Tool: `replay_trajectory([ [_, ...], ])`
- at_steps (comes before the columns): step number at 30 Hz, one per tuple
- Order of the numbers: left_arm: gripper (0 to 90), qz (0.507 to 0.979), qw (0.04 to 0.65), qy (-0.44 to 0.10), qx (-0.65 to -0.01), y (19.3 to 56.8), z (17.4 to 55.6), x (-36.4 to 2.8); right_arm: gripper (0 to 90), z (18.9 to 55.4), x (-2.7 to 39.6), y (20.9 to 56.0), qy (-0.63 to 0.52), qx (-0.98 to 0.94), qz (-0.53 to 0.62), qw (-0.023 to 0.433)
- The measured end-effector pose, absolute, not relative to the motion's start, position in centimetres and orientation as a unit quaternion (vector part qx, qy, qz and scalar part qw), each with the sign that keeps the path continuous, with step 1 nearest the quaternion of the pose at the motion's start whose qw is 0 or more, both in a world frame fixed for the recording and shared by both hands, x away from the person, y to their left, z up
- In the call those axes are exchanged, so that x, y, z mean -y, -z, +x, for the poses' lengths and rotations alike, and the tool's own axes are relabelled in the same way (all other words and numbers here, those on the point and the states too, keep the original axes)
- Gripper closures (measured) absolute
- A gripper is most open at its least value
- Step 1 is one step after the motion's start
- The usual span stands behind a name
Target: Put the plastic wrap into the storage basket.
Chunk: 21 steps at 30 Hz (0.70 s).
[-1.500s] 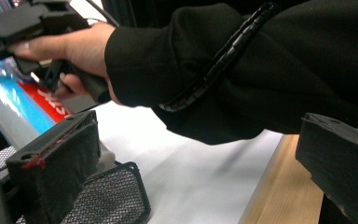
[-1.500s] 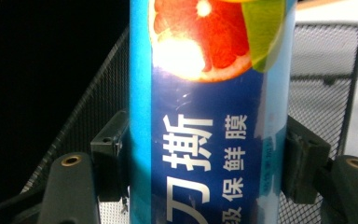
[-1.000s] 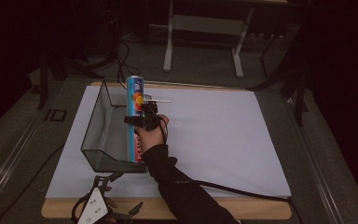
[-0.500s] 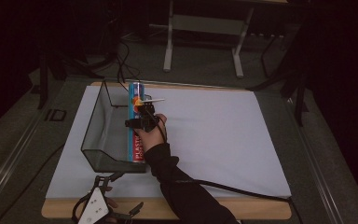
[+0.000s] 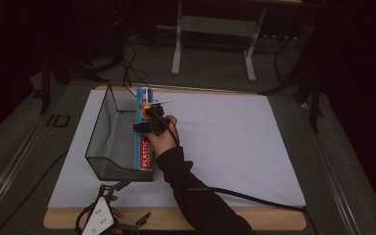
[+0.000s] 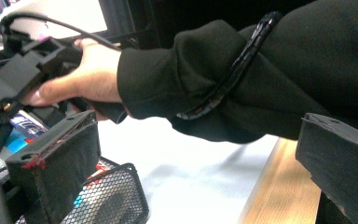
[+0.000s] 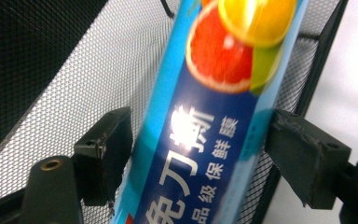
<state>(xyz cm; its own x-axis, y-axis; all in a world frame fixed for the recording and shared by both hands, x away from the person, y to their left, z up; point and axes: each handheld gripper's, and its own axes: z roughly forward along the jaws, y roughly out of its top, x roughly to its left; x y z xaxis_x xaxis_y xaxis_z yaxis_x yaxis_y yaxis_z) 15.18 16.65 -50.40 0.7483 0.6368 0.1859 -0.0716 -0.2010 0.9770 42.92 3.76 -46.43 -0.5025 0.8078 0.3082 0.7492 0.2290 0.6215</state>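
A long blue box of plastic wrap lies along the right wall of a black mesh basket on the white table cover. My right gripper hovers over the box's far half. In the right gripper view the box, printed with citrus slices, runs up between the two jaws. They have just been opening and stand slightly off its sides, so the gripper is open. My left gripper rests at the table's front edge, open, with nothing between its fingers.
The basket's near corner sits just ahead of the left gripper. The person's dark right sleeve, with a cable coiled round it, crosses above. White cover spreads to the basket's right. A wooden table edge runs along the front.
The box's far end has sunk a little toward the basket. The right hand has barely shifted, and the left gripper has stayed put.
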Motion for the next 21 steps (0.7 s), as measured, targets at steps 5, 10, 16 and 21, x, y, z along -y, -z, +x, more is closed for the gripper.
replay_trajectory([
  [5,0.5,0.718,0.599,-0.296,-0.196,50.4,15.2,-16.6,20.0,42.8,-2.5,44.3,-0.388,-0.787,0.477,0.052],
  [10,0.5,0.719,0.597,-0.295,-0.197,50.4,15.2,-16.5,16.6,43.0,-1.0,42.8,-0.381,-0.805,0.453,0.037],
  [16,0.5,0.720,0.596,-0.295,-0.197,50.5,15.2,-16.4,16.5,43.1,0.7,42.1,-0.370,-0.821,0.432,0.052],
  [21,0.5,0.722,0.595,-0.294,-0.199,50.5,15.3,-16.4,16.1,42.8,3.4,41.5,-0.372,-0.825,0.418,0.081],
])
